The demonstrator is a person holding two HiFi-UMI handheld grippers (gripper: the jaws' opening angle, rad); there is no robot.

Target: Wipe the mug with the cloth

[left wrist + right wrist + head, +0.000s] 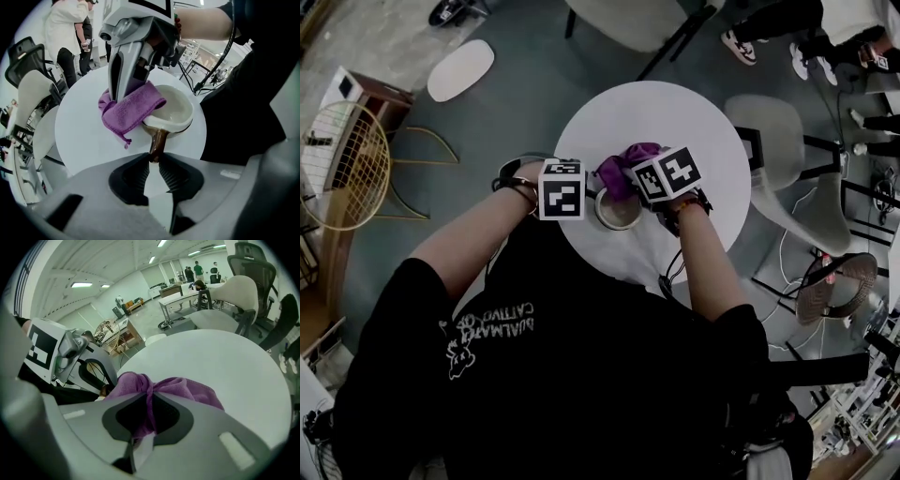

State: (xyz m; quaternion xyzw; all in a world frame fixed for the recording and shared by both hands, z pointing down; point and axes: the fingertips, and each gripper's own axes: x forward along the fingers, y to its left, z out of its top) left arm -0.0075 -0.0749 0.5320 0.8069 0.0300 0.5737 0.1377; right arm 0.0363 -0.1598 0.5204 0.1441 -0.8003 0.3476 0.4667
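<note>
1. Head view, looking straight down on the round white surface (675, 112), and both tools meet near its close edge. The left gripper (584, 195) comes in from the left and the right gripper (636, 181) from the right. Between them sits the mug (619, 214), mouth open towards the camera. The purple cloth (625, 161) is bunched at the mug's far rim, right under the right gripper.

2. Left gripper view, and the jaws are closed tight on the mug's brown handle (158, 140), pinning the mug steady. It seems to stand on the surface. The cream bowl lies just beyond the jaws. The cloth is draped over its left rim, with one part inside the lip and one part hanging down the outer wall. The right gripper stands over it from above.

3. Right gripper view, and here the jaws are pinched together on a gathered fold of the cloth, the loose part billowing out ahead of them. The mug is almost wholly hidden beneath cloth and gripper body.

4. On progress, I'd judge that both grips are made, the cloth has met the mug, and the wiping stroke itself is the step in hand. A sweep round the rim, the inside and the outer wall looks to be what remains. No view shows how much has already been wiped.
</note>
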